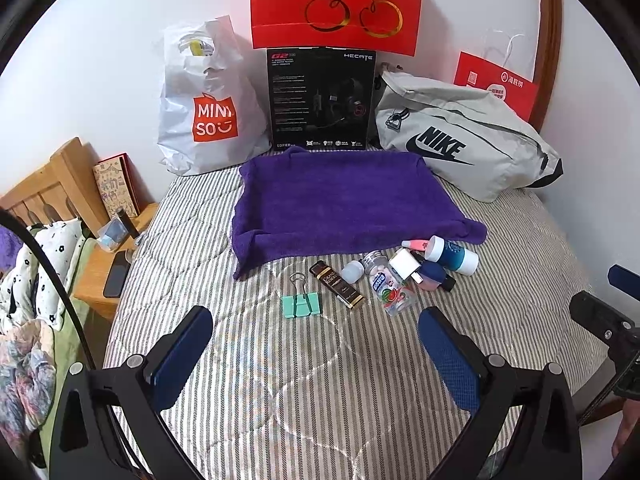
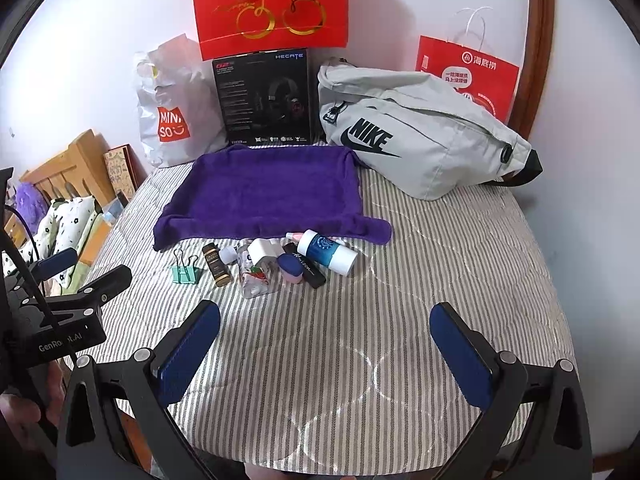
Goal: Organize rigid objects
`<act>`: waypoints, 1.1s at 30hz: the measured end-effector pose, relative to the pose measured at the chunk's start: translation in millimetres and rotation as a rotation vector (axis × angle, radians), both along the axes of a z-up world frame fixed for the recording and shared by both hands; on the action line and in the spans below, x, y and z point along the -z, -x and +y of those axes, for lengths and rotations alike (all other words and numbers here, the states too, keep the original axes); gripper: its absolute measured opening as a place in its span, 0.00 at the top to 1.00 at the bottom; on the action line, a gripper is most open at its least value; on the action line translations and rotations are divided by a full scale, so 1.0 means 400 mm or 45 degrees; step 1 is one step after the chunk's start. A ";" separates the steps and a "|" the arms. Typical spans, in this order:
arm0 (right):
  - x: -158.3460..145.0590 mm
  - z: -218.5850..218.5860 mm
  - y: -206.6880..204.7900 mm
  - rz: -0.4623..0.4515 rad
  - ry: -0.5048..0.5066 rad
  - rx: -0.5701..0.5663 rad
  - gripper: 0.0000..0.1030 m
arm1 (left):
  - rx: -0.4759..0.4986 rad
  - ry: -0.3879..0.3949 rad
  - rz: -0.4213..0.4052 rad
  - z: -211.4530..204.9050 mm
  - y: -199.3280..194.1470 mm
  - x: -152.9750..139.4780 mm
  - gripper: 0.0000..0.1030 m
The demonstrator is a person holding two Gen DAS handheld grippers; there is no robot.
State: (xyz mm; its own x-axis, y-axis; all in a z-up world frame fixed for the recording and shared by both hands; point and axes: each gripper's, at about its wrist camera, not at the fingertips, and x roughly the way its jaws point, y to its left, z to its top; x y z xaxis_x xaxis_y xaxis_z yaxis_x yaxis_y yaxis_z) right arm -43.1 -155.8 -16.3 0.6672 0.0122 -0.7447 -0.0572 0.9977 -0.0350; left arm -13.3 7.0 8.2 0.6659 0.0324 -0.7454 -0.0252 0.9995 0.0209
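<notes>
I am holding my left gripper (image 1: pixel 316 354) wide apart over the striped bed (image 1: pixel 320 392), its blue pads gripping nothing and touching nothing. My right gripper (image 2: pixel 326 354) is spread just as wide and is likewise carrying nothing. From the left gripper, the small things are lying in a row at about 12 o'clock: a green binder clip (image 1: pixel 301 303), a dark slim box (image 1: pixel 337 285) just beside it, then a clear candy bottle (image 1: pixel 390 288), a white charger (image 1: pixel 405 263) and a blue-and-white bottle (image 1: pixel 454 254) bunched together toward 1 o'clock. The purple towel (image 1: pixel 344 204) is sitting beyond them at 12 o'clock. From the right gripper, the same cluster is lying at 11 o'clock.
</notes>
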 end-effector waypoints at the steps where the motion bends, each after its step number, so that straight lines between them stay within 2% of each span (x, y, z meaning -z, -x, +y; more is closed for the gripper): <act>1: 0.000 0.000 0.000 0.001 0.003 0.002 0.00 | 0.000 0.002 -0.001 0.000 0.000 -0.001 0.00; 33: 0.003 -0.004 0.005 0.009 0.008 0.010 0.00 | 0.003 0.003 0.002 -0.008 -0.006 -0.013 0.00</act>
State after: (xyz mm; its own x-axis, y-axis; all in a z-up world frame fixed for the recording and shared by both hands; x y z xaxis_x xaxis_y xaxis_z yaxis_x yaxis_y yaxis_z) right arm -44.9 -157.3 -17.6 0.6621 0.0021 -0.7494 -0.0499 0.9979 -0.0413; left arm -11.0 4.0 13.5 0.6649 0.0291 -0.7464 -0.0232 0.9996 0.0182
